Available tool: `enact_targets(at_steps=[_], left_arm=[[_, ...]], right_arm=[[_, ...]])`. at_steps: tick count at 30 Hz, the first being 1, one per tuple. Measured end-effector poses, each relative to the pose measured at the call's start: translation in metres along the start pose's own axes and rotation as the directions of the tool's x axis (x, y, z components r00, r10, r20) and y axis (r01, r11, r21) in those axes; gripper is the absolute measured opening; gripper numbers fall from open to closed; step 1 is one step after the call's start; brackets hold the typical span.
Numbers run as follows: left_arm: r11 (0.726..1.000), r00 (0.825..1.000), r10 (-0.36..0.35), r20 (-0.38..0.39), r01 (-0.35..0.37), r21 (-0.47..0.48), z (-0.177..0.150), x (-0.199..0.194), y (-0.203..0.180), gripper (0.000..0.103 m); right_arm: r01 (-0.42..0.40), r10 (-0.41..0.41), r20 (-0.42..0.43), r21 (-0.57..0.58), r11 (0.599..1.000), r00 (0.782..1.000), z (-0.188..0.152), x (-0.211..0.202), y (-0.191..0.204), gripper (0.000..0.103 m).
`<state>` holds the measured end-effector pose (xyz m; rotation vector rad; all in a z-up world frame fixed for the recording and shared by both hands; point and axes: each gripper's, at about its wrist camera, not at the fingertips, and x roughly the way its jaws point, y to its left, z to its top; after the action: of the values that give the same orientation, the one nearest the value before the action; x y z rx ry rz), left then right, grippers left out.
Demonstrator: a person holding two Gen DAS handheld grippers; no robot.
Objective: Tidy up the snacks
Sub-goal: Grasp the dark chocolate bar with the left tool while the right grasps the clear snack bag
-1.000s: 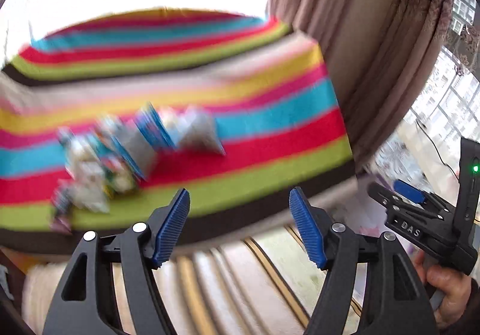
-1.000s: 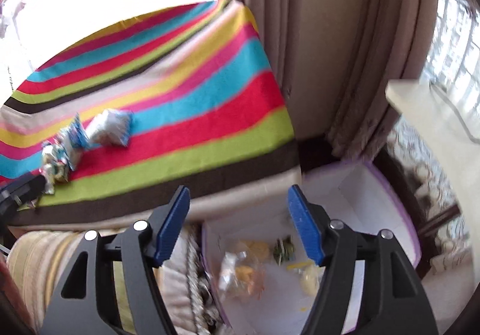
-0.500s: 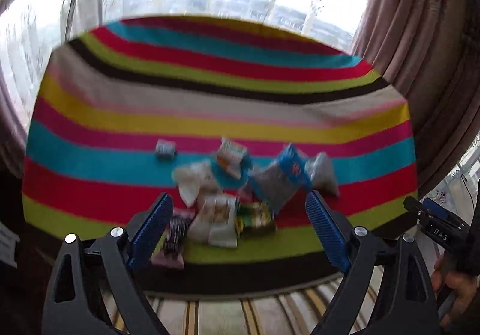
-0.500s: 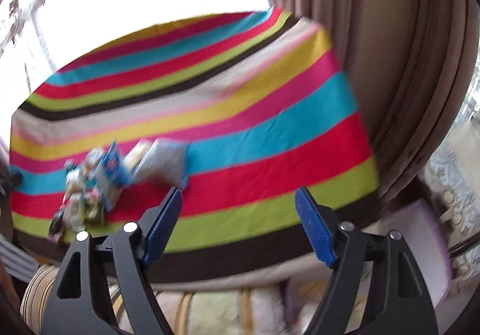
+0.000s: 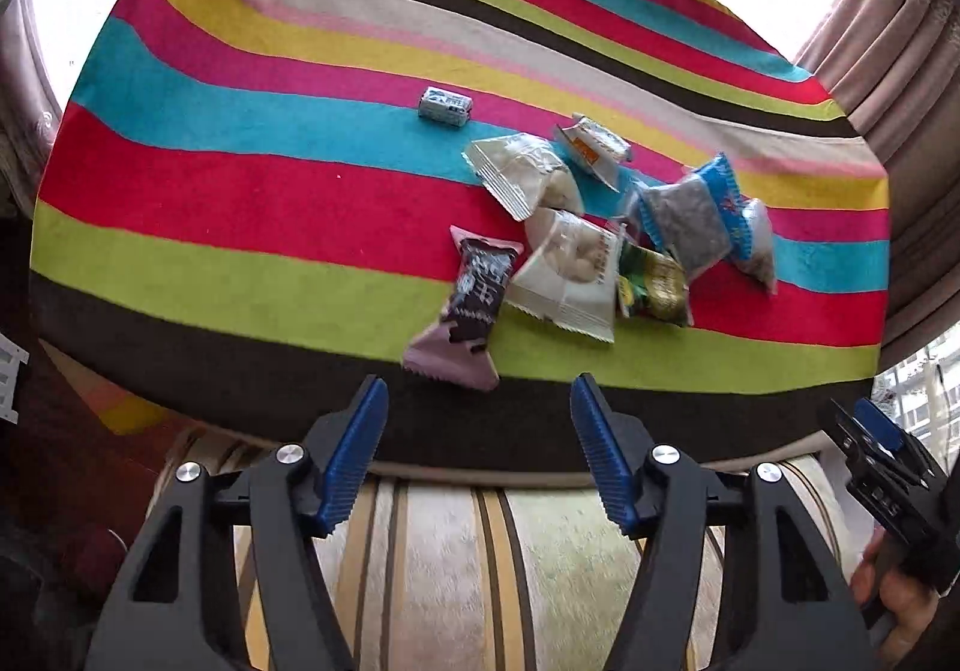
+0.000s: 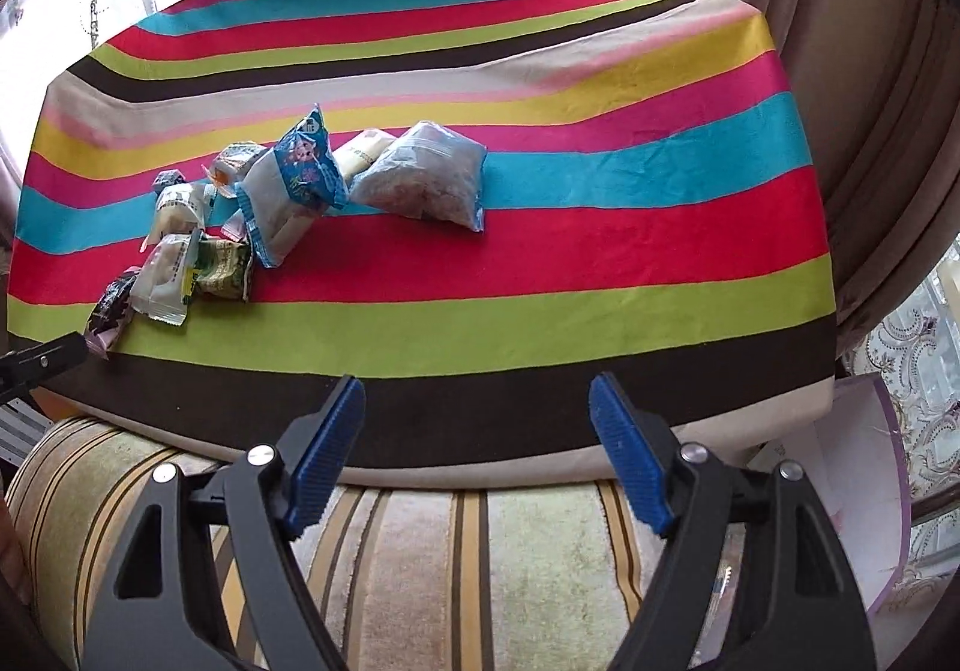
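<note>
Stripes run the whole width of the striped cloth [image 6: 540, 251] over the table, and most of its surface lies bare: a broad free stretch to the left of the snacks in the left wrist view, and an even wider one to their right in the right wrist view. The near edge is a dark brown band, with a striped cushion [image 5: 480, 581] just below it; curtains [image 6: 840, 101] close in the right side, and a white box with a purple rim [image 6: 864, 467] stands off the right corner.

Left to right in the left wrist view, the snack pile [image 5: 600, 239] starts with a small blue-white packet [image 5: 444, 105] set apart, then a pink-and-black wrapper [image 5: 474, 305] reaching the brown band, white pouches [image 5: 570, 275], a green packet [image 5: 654, 284] and a blue-edged bag [image 5: 690, 218].

The left gripper [image 5: 480, 452] hangs just short of the pink wrapper; its jaws have just been closing, yet stand apart with nothing between them. The right gripper [image 6: 477, 452] is spread wider, empty, over the bare near edge, well apart from the clear bag [image 6: 423, 179].
</note>
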<state>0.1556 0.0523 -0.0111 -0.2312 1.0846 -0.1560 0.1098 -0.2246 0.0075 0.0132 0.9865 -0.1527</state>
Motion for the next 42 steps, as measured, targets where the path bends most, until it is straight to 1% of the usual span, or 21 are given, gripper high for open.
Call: enact_targets(at_steps=[3,5,7,8,10,11,12,13,14,17,19,21,23,27,29,32,35,37,38,40,42], left_arm=[[1.000,0.999,0.030,-0.013,-0.030,0.003,0.011,0.011,0.002,0.055],[0.998,0.998,0.055,-0.023,-0.054,0.028,0.017,0.021,-0.001,0.055],[0.996,0.996,0.083,-0.043,-0.081,0.044,0.021,0.031,-0.002,0.050],[0.995,0.994,0.091,-0.057,-0.088,0.054,0.022,0.036,-0.003,0.047],[0.990,0.992,0.116,-0.054,-0.111,0.087,0.025,0.042,-0.008,0.039],[0.989,0.991,0.124,-0.053,-0.119,0.091,0.025,0.042,-0.008,0.031],[0.990,0.991,0.121,-0.053,-0.116,0.086,0.025,0.042,-0.007,0.020],[0.990,0.991,0.123,-0.044,-0.120,0.070,0.025,0.038,-0.005,0.020],[0.991,0.993,0.119,-0.019,-0.118,0.056,0.026,0.031,-0.002,0.020],[0.991,0.991,0.122,0.049,-0.125,0.051,0.030,0.012,-0.003,0.020],[0.994,0.991,0.102,0.085,-0.106,0.041,0.034,0.005,-0.003,0.019],[0.995,0.991,0.086,0.103,-0.090,0.035,0.035,0.002,-0.005,0.019],[0.997,0.991,0.067,0.115,-0.069,0.017,0.032,0.005,-0.004,0.019],[0.999,0.994,0.029,0.110,-0.028,-0.016,0.024,0.004,-0.003,0.019],[1.000,0.992,0.024,0.126,-0.023,-0.004,0.025,-0.004,-0.007,0.019],[1.000,0.989,0.002,0.148,-0.004,0.010,0.019,-0.012,-0.014,0.019],[1.000,0.989,-0.009,0.146,0.008,0.008,0.017,-0.010,-0.017,0.019],[1.000,0.988,-0.013,0.155,0.011,0.016,0.016,-0.013,-0.021,0.019],[1.000,0.988,-0.015,0.157,0.013,0.018,0.014,-0.014,-0.023,0.019],[1.000,0.988,-0.021,0.155,0.019,0.018,0.012,-0.014,-0.027,0.019],[1.000,0.987,-0.024,0.160,0.021,0.019,0.009,-0.016,-0.030,0.019]], right_arm=[[-0.004,0.004,-0.004,-0.004,1.000,1.000,0.002,0.001,0.002,0.078],[-0.008,0.007,-0.020,-0.001,1.000,1.000,0.003,0.006,0.002,0.078],[-0.012,0.012,-0.039,0.008,1.000,0.999,0.004,0.011,0.002,0.078],[-0.014,0.015,-0.042,0.013,1.000,0.999,0.006,0.013,0.001,0.078],[-0.019,0.020,-0.046,0.024,1.000,0.999,0.011,0.018,0.000,0.078],[-0.021,0.022,-0.046,0.026,0.999,0.999,0.012,0.019,0.001,0.078],[-0.022,0.023,-0.045,0.032,0.999,0.999,0.015,0.019,0.001,0.078],[-0.028,0.030,-0.037,0.044,0.999,0.999,0.020,0.018,0.000,0.078],[-0.034,0.035,-0.023,0.053,0.998,0.999,0.024,0.014,-0.001,0.078],[-0.030,0.027,0.056,0.051,0.998,0.998,0.042,-0.003,-0.002,0.078],[-0.024,0.019,0.080,0.061,0.998,0.997,0.054,-0.008,-0.006,0.078],[-0.025,0.018,0.096,0.072,0.997,0.995,0.068,-0.005,-0.010,0.078],[-0.028,0.023,0.086,0.061,0.998,0.996,0.079,0.005,-0.009,0.078],[-0.061,0.056,0.048,0.099,0.993,0.997,0.102,0.037,-0.001,0.078],[-0.066,0.062,0.036,0.104,0.992,0.997,0.112,0.054,0.006,0.078],[-0.050,0.049,0.005,0.097,0.994,0.999,0.120,0.080,0.015,0.078],[-0.023,0.026,-0.034,0.075,0.997,0.999,0.120,0.100,0.022,0.078],[-0.042,0.046,-0.046,0.068,0.997,0.998,0.117,0.107,0.023,0.077],[-0.048,0.051,-0.046,0.056,0.997,0.998,0.116,0.110,0.025,0.076],[-0.062,0.064,-0.045,0.044,0.997,0.997,0.113,0.111,0.027,0.066],[-0.057,0.057,-0.031,0.004,0.998,0.998,0.109,0.107,0.033,0.061]])
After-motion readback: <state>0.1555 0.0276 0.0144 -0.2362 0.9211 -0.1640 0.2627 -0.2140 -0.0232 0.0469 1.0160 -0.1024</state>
